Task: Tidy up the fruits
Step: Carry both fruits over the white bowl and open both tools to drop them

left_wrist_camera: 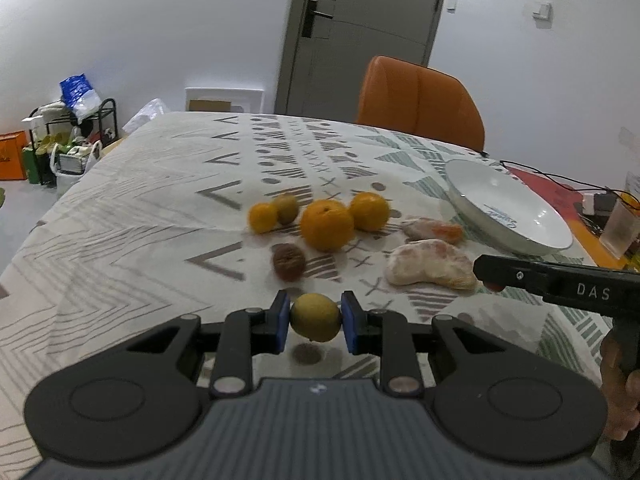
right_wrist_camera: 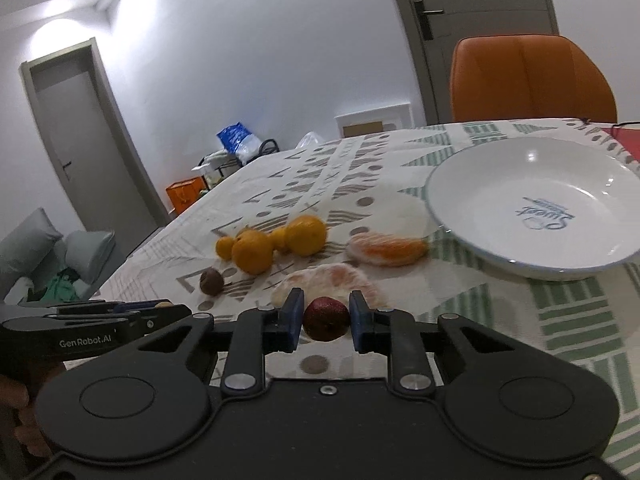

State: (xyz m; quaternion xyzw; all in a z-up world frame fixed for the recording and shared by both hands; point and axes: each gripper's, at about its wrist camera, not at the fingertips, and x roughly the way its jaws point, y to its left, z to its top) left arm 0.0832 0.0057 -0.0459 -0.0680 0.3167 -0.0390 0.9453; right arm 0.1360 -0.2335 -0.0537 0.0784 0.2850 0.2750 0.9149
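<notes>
My blue-padded fingers (left_wrist_camera: 280, 322) are pinching a yellow-green fruit (left_wrist_camera: 315, 317) and a dark red one (right_wrist_camera: 325, 319) (oranges (left_wrist_camera: 327, 224) glowing beyond), over the surface's (left_wrist_camera: 160, 184) grey-and-green geometric print.

The tablecloth (left_wrist_camera: 160, 184) looks like soft matt cloth, faintly creased; the white bowl (right_wrist_camera: 532, 200) is glossy glazed ceramic catching highlights; the chair (right_wrist_camera: 532, 80) has smooth orange leather-like upholstery. The left gripper (left_wrist_camera: 315, 318) is matt black plastic with metal pins and blue pads (left_wrist_camera: 283, 320); the oranges (left_wrist_camera: 326, 224) look finely dimpled.
</notes>
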